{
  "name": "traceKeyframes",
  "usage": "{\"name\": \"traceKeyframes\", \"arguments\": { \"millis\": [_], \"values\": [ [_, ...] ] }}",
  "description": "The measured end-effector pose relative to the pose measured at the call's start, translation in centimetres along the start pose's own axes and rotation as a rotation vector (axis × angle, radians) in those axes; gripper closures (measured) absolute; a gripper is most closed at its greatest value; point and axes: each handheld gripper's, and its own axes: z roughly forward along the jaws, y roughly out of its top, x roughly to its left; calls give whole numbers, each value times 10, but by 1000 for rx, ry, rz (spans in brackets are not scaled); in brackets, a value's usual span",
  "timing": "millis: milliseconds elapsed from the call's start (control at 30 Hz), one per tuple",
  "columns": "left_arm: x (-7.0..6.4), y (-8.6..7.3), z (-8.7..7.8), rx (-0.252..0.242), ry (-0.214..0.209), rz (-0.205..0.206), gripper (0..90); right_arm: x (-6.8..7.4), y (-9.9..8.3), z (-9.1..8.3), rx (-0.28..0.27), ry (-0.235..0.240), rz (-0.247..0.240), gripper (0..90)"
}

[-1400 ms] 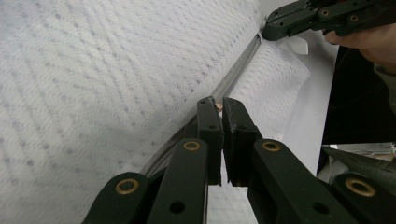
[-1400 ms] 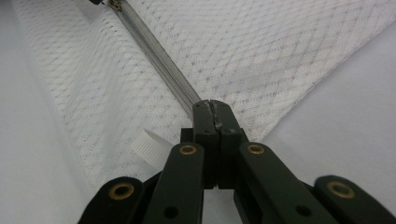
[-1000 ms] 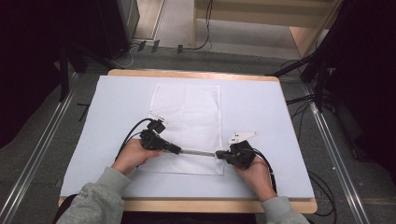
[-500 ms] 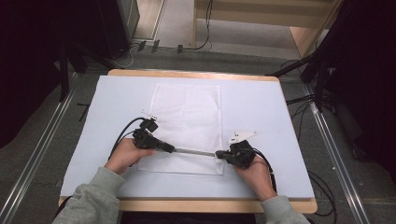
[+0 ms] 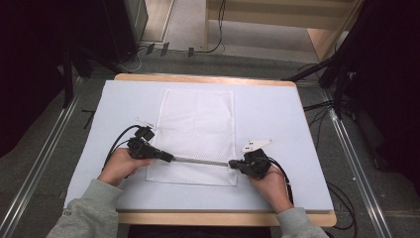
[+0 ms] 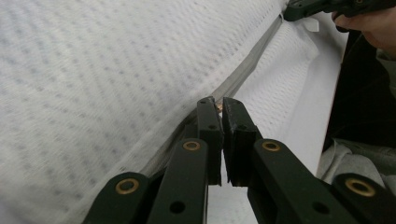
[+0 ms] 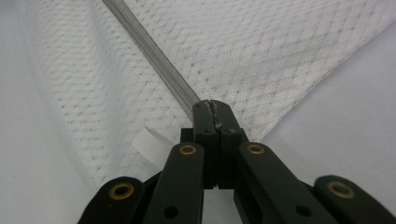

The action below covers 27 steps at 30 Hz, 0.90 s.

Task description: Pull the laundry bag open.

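High view: wooden desk (image 5: 223, 217) topped with a pale blue-white mat (image 5: 277, 119). A white mesh laundry bag (image 5: 198, 119) lies flat mid-desk, its long side running away from the person, with a grey zipper (image 5: 200, 160) across its near end. Left tongs (image 5: 171, 158) sit at the zipper's left end, right tongs (image 5: 232, 162) at its right end, the zipper stretched straight between them. A grey-sleeved hand holds each. Grey floor around the desk, metal rails (image 5: 29, 183) on both sides, black cables (image 5: 341, 193) on the floor at right, dark curtains at the sides, a wooden frame (image 5: 317, 29) behind.

Left gripper view: left tongs (image 6: 218, 105) nearly clenched, a thin gap between the jaws, pinching something small and brassy at the zipper line, likely the zipper pull (image 6: 218, 107). The zipper (image 6: 254, 65) runs away toward the right tongs (image 6: 299, 9), top right. Mesh bag (image 6: 102, 70) bunched up at left.

Right gripper view: right tongs (image 7: 211, 108) clenched tight on the zipper (image 7: 154, 51) end, tape running off to the upper left over the mesh bag (image 7: 261, 51). A white ribbed cap (image 7: 150, 144) lies under the mesh just left of the jaws. Bare mat (image 7: 345, 121) at right.
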Motion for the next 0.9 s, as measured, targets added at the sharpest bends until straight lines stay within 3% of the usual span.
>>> {"name": "traceKeyframes", "arguments": {
  "millis": [900],
  "values": [
    [5, -6, -9, -1, 4, -6, 881, 0, 0, 0, 0, -1, -1, 900]
  ]
}}
